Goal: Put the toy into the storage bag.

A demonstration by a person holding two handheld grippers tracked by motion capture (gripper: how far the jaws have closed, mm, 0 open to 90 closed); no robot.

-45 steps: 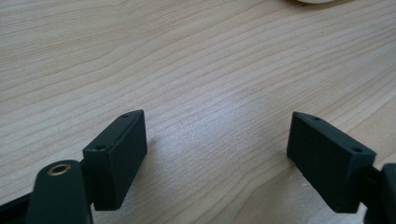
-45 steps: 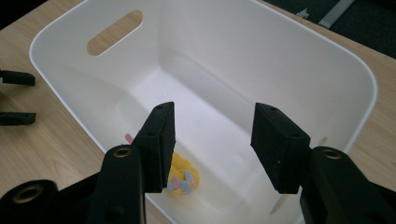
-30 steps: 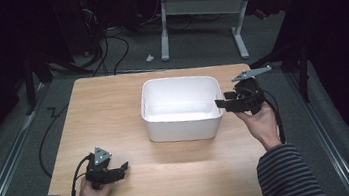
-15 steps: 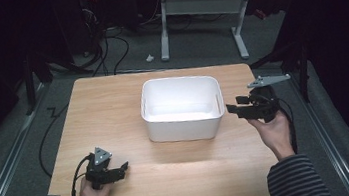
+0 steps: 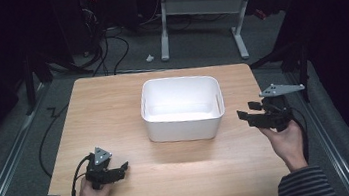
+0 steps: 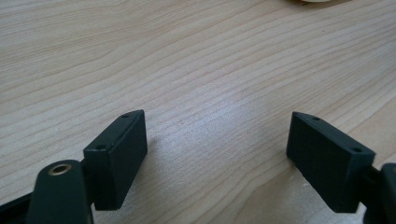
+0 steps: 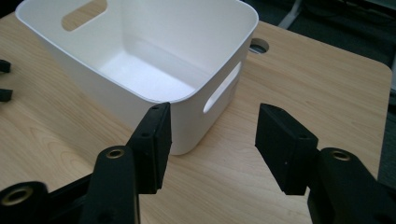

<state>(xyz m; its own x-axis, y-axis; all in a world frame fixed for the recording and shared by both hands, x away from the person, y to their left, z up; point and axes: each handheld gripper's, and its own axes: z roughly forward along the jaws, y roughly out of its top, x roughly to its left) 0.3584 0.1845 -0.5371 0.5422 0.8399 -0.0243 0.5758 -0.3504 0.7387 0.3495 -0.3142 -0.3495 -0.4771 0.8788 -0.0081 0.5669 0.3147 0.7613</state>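
An empty white bin (image 5: 182, 108) with handle slots stands in the middle of the wooden table (image 5: 108, 106). My right gripper (image 5: 245, 113) is held in a hand just right of the bin, jaws open and pointing left at its right wall, apart from it. In the right gripper view the bin (image 7: 140, 60) lies just beyond the open right gripper (image 7: 212, 135), with nothing between the jaws. My left gripper (image 5: 122, 169) rests low at the table's front left, open. In the left gripper view the left gripper (image 6: 217, 140) has only bare wood between its jaws.
A round cable hole (image 7: 258, 45) sits in the tabletop behind the bin. The table's right edge (image 5: 277, 130) runs close under the right hand. White desk legs (image 5: 241, 39) and cables (image 5: 110, 45) lie on the floor beyond the far edge.
My right gripper has drawn back from over the bin's right rim, moving right and toward the near edge. The left gripper has stayed put.
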